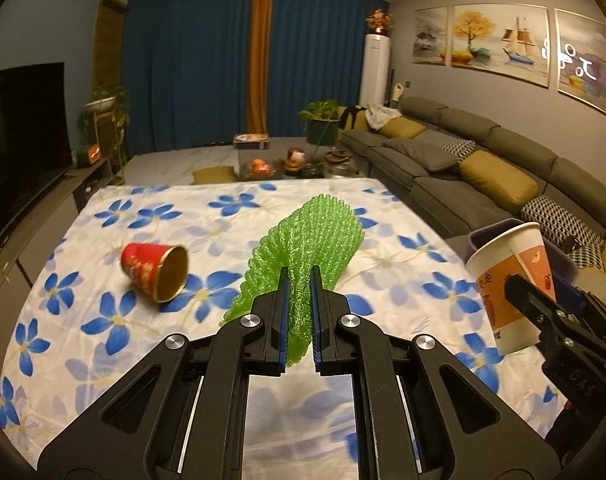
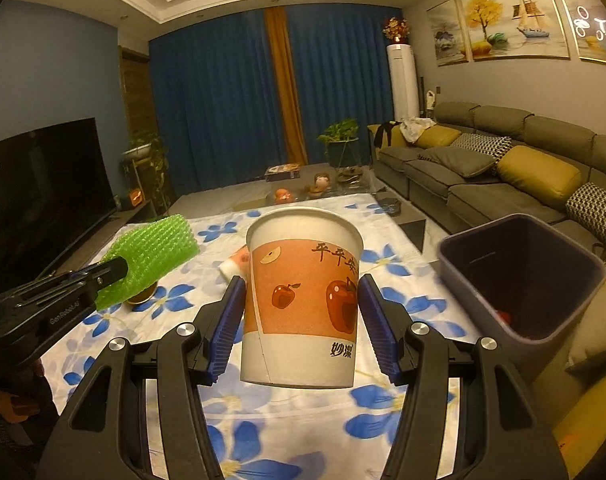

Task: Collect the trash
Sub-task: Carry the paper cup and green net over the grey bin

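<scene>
Bin point(image 2: 519, 276): dark, open-topped, standing off the right edge of the surface, beside the sofa point(image 2: 503, 176). Interior mostly in shadow; one small red item shows at the bottom; anything else inside cannot be made out.

Surface point(image 1: 103, 312): covered with a white cloth printed with blue flowers.

Paper cup point(image 2: 303, 300): white with an orange band and apple print, upright, mouth up, lifted clear of the cloth. Contents not visible.

Right claw point(image 2: 301, 300): fingers spread to the cup's width, blue pads pressed to its two sides, pinching it. The bin lies to the right of this claw and lower.

Green foam net point(image 1: 303, 248): a mesh sleeve, raised off the cloth, projecting forward and upward past the fingertips.

Left claw point(image 1: 299, 280): pressed nearly together, pinching the lower end of the net between the pads.

Red cup point(image 1: 155, 272): lying on its side on the cloth, gold-lined mouth toward the camera, inside empty. Left of the left claw, apart from it.

Second paper item point(image 2: 235, 264): orange and white, lying on the cloth behind the held cup, partly hidden.
</scene>
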### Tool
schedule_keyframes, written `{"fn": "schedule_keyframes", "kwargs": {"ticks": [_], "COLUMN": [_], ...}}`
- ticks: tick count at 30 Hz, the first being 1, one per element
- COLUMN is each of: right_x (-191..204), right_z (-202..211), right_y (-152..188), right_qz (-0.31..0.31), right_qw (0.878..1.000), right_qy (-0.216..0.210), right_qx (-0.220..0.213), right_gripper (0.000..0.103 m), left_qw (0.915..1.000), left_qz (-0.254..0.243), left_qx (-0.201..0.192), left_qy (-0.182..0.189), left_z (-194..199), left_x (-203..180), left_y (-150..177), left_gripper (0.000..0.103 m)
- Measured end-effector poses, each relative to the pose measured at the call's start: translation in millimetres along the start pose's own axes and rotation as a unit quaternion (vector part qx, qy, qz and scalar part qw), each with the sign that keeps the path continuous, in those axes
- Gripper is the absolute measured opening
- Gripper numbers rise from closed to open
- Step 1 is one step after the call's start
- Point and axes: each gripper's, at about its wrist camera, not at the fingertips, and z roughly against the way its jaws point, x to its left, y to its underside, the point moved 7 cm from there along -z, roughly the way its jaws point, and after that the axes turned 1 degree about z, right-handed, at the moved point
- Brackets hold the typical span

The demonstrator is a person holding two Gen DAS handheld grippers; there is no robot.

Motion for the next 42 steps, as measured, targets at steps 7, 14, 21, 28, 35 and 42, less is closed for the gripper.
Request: {"fn": "schedule_keyframes", "kwargs": {"ticks": [7, 14, 21, 28, 35, 42], "right_x": [-35.5, -64.0, -92.5, -122.1, -152.6, -193.1], "right_z": [9.3, 12.6, 13.5, 14.3, 15.8, 12.2], "right_y": [-4.3, -6.8, -15.1, -18.9, -21.2, -26.1], "right_qz": [-0.004, -0.012, -0.026, -0.037, -0.047, -0.066], "right_qw": [1.000, 0.999, 0.997, 0.995, 0.992, 0.987], "right_qy": [0.024, 0.044, 0.065, 0.088, 0.110, 0.140], "right_qx": [-0.007, -0.012, -0.020, -0.025, -0.028, -0.033], "right_gripper": [0.057, 0.057, 0.057, 0.057, 0.057, 0.057], "left_qw": [0.9997, 0.9991, 0.9985, 0.9974, 0.9955, 0.9912], "left_qz": [-0.016, -0.028, -0.040, -0.048, -0.060, -0.079], "left_qx": [-0.005, -0.003, -0.004, -0.003, 0.000, 0.002], "left_qy": [0.018, 0.030, 0.039, 0.053, 0.073, 0.106], "left_z": [-3.4, -7.9, -12.3, -19.1, -29.0, -45.6], "left_x": [-42.2, -73.7, -95.5, -124.0, -158.1, -206.8], "left_y": [-4.9, -5.2, -6.9, -9.0, -10.7, -14.5], "left_gripper": [0.008, 0.008, 0.008, 0.008, 0.008, 0.008]}}
